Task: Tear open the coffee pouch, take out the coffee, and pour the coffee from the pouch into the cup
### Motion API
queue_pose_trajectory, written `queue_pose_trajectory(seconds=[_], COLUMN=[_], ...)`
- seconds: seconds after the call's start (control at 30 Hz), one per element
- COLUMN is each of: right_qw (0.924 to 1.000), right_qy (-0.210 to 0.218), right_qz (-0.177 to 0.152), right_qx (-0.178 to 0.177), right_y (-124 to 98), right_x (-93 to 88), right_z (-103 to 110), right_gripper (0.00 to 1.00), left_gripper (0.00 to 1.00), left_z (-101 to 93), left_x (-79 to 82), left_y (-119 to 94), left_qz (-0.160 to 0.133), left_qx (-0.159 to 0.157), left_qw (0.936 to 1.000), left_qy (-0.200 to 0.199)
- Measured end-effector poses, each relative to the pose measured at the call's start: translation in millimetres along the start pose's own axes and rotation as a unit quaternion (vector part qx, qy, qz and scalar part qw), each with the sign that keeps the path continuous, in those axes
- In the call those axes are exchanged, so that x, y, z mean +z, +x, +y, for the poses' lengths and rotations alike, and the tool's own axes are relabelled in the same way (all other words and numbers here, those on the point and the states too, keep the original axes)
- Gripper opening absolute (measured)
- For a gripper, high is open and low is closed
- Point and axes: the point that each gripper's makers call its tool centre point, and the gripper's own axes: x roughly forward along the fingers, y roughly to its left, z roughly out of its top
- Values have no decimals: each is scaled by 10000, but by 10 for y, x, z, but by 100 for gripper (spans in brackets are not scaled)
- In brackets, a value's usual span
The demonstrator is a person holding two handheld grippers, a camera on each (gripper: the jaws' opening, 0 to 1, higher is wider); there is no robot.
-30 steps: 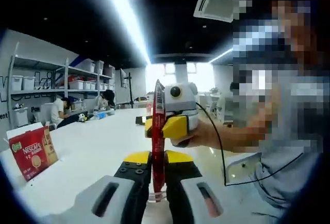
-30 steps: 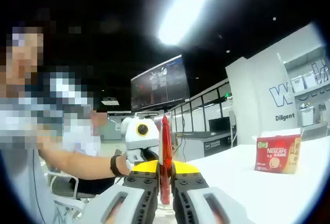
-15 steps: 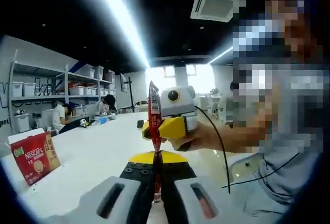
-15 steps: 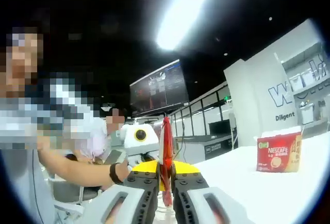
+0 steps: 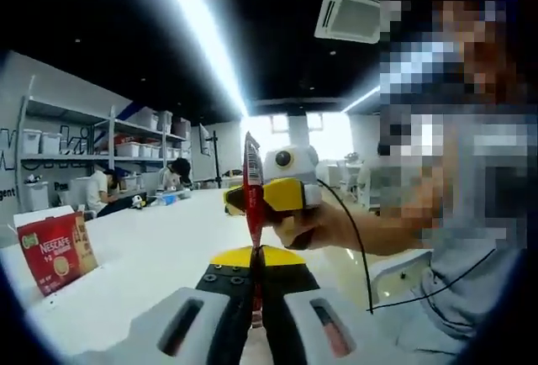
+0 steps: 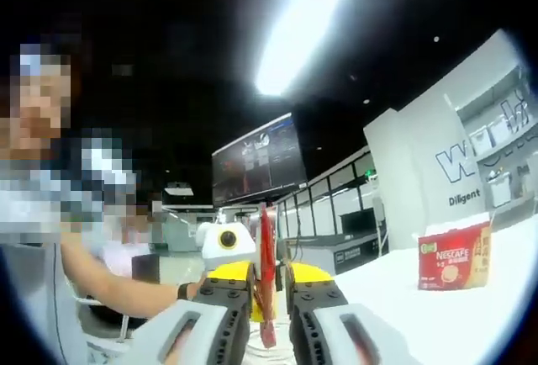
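The red coffee pouch point(image 5: 252, 214) stands upright in the air above the white tabletop point(image 5: 151, 256), pinched low down by the left tongs point(image 5: 255, 298) and higher up by the right tongs point(image 5: 256, 198). In the right gripper view those tongs point(image 6: 267, 298) are likewise clamped on the pouch. Two opposed grips on one thin stick probably set up a tear across it. A red Nescafe box point(image 5: 57, 247) stands well apart.

glossy red pouch point(image 5: 251, 182), smooth white table point(image 5: 160, 251)
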Motion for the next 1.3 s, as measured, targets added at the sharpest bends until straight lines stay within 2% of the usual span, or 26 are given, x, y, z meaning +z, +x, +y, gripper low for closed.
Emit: queue_pose_trajectory(seconds=[0.23,0.3,0.47,0.57,0.7,0.9,1.03,1.3], right_qw=[10000,9999,9999,9997,9994,9996,9996,9997], right_qy=[-21,11,43,28,-52,-101,-98,-56], right_qz=[83,113,132,227,313,224,232,193], right_qx=[32,34,60,92,118,137,144,170], right_y=[-3,-7,-11,11,23,3,-8,-30], right_x=[17,19,39,7,-14,46,31,22], right_z=[35,22,-4,5,26,42,40,55], right_gripper=[10,10,9,9,9,9,9,10], left_gripper=[4,5,14,14,13,12,6,4], left_z=[-9,8,44,53,61,47,32,9], left_x=[16,13,59,111,110,95,82,76], left_y=[16,24,55,74,99,99,101,115], left_qz=[-39,-58,-211,-255,-166,-133,-94,33], left_qx=[-56,-79,-157,-258,-327,-386,-381,-301], left_qw=[9998,9993,9976,9969,9973,9975,9982,9994], left_qy=[-197,-361,-636,-696,-633,-584,-460,-193])
